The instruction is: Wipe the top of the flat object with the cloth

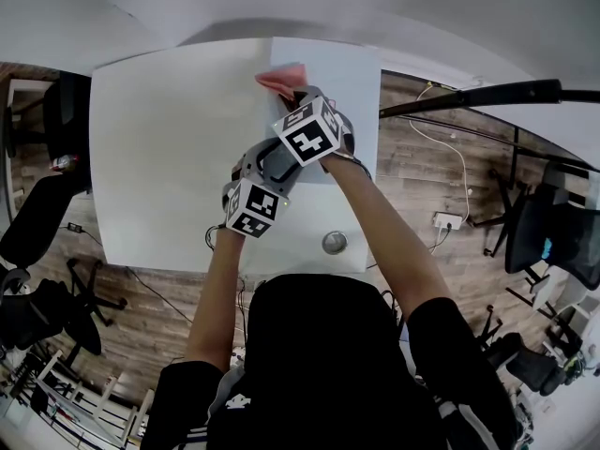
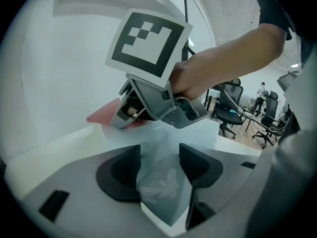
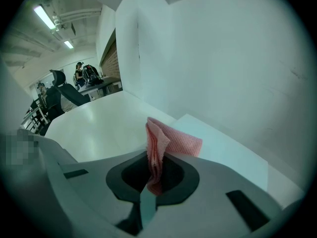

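Right tool [image 3: 156,168] presses a pink cloth [image 3: 174,140] on the sheet [image 1: 352,73] while the left tool [image 2: 159,158] steadies a near corner.
The right tool's jaws are clamped on the folded cloth, whose free end lies flat on the sheet's far left part, close to its edge. The pale sheet lies flat on the right side of the white desk [image 1: 169,139]. The left tool's jaws are part-way closed, with the sheet's near corner filling the gap between them and its two edges against the pads. The two tools sit close together, the right one ahead of the left and above the sheet.
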`<state>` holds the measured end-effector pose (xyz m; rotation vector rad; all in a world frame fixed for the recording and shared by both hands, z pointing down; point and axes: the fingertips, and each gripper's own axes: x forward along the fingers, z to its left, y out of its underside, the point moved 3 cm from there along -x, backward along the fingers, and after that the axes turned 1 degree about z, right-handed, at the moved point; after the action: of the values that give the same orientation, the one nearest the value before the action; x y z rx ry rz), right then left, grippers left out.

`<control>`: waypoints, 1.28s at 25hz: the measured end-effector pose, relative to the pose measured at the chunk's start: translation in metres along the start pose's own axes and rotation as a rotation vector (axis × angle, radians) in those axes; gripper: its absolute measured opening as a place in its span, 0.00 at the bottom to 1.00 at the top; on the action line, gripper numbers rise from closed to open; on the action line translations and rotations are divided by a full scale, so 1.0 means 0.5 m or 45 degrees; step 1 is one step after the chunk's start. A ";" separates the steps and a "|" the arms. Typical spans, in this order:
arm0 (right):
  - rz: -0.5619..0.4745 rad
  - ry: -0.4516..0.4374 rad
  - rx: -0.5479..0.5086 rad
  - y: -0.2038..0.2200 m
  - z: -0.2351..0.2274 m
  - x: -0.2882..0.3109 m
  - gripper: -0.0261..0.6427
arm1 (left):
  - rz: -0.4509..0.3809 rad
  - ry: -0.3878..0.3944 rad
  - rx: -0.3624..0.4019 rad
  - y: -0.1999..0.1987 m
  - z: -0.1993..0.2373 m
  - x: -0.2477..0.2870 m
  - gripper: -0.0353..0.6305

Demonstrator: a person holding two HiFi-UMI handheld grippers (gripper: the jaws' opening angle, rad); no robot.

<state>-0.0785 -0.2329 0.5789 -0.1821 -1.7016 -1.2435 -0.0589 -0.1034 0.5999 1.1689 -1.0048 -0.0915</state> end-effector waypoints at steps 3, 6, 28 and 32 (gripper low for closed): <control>0.000 0.012 -0.004 0.002 -0.010 -0.004 0.11 | -0.002 -0.001 -0.001 -0.003 -0.001 -0.001 0.41; 0.007 0.047 0.021 0.011 -0.037 -0.013 0.11 | -0.005 -0.002 0.001 -0.004 -0.003 -0.002 0.41; 0.024 0.326 0.263 0.137 -0.285 -0.108 0.11 | -0.008 0.007 -0.008 -0.003 0.001 -0.001 0.41; 0.007 0.354 0.296 0.159 -0.302 -0.121 0.11 | -0.008 0.006 -0.009 -0.003 -0.001 -0.002 0.41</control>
<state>0.0926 -0.2916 0.5827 0.1207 -1.5838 -1.0054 -0.0585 -0.1033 0.5981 1.1652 -0.9964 -0.0970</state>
